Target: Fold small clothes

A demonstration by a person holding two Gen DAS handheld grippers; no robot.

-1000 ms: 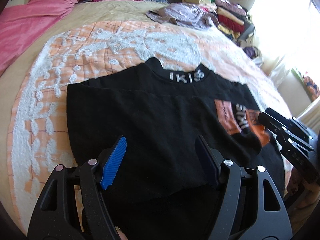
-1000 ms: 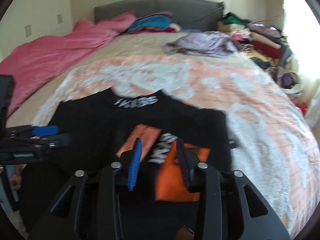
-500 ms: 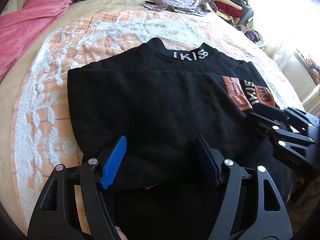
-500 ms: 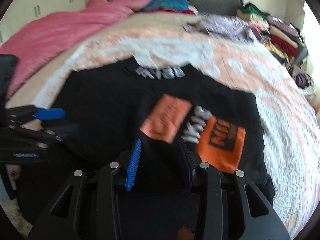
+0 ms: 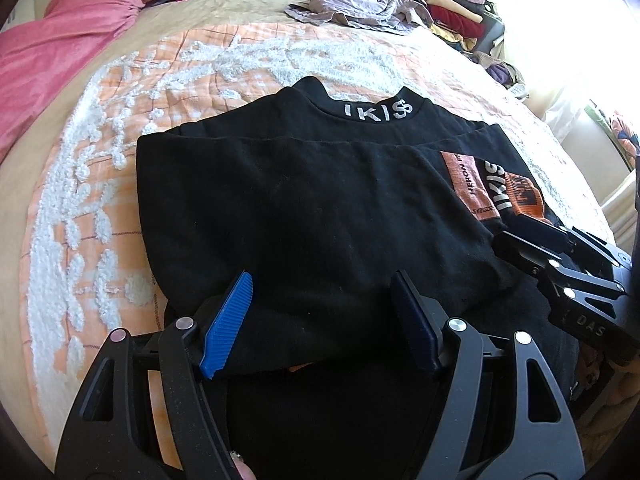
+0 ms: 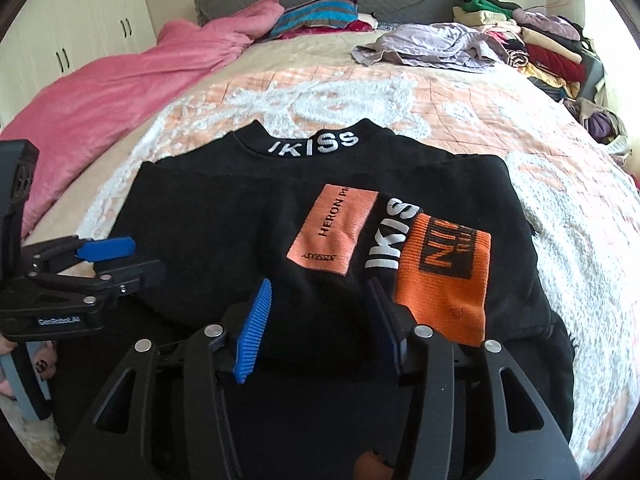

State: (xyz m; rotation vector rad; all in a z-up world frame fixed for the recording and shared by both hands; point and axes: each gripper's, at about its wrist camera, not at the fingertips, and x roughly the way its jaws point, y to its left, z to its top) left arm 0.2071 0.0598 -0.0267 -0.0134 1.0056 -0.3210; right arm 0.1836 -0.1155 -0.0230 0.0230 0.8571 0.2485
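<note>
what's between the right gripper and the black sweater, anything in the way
Nothing visible. The right gripper sits right at the near folded edge of the black sweater, jaws opening with that cloth between them. The left gripper is off to the side.

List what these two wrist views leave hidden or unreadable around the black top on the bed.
- Black top: its near hem lies under the left gripper and right gripper in both views.
- Orange patch: the smaller print is too small to read.
- Clothes pile: single garments run together in the glare.
- Person: only a fingertip shows at the left wrist view's bottom edge.
</note>
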